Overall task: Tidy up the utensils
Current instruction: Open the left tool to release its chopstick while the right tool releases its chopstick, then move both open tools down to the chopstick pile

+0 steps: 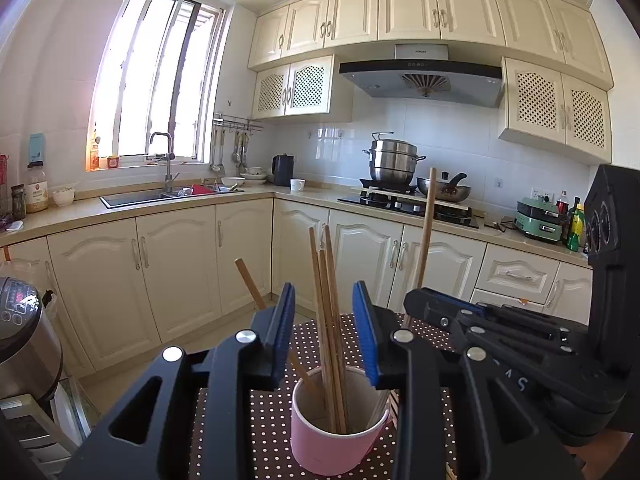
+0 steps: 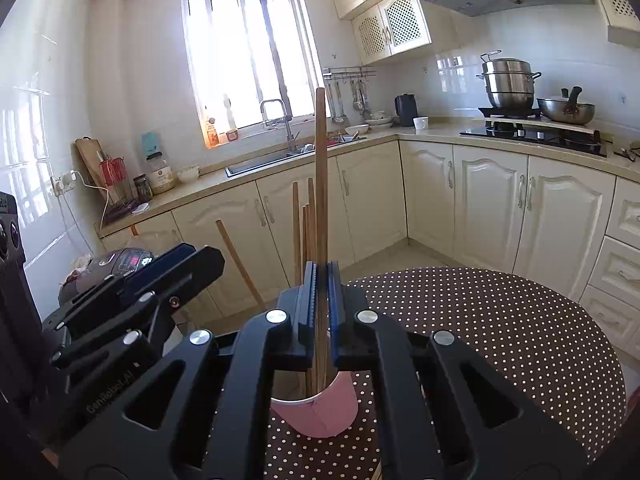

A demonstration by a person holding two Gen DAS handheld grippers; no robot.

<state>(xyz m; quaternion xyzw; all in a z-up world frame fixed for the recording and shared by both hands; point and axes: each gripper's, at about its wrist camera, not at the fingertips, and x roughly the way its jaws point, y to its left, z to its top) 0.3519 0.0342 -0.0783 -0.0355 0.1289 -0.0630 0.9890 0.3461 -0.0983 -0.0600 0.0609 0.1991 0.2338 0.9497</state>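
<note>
A pink paper cup [image 1: 332, 444] stands on the polka-dot table [image 1: 256, 432] and holds several wooden chopsticks [image 1: 328, 320]. My left gripper [image 1: 324, 340] is open, its blue pads either side of the standing chopsticks, just above the cup. My right gripper [image 2: 321, 304] is shut on one upright wooden chopstick [image 2: 320, 176], held over the same cup [image 2: 320, 412]. In the left wrist view the right gripper [image 1: 440, 312] sits to the right with that chopstick [image 1: 425, 232] rising from it. The left gripper [image 2: 160, 280] shows at the left of the right wrist view.
The round polka-dot table [image 2: 500, 340] extends to the right. A rice cooker [image 1: 20, 332] stands at the left. Kitchen cabinets [image 1: 180, 272], a sink [image 1: 160, 196] and a stove with pots [image 1: 400, 184] lie beyond.
</note>
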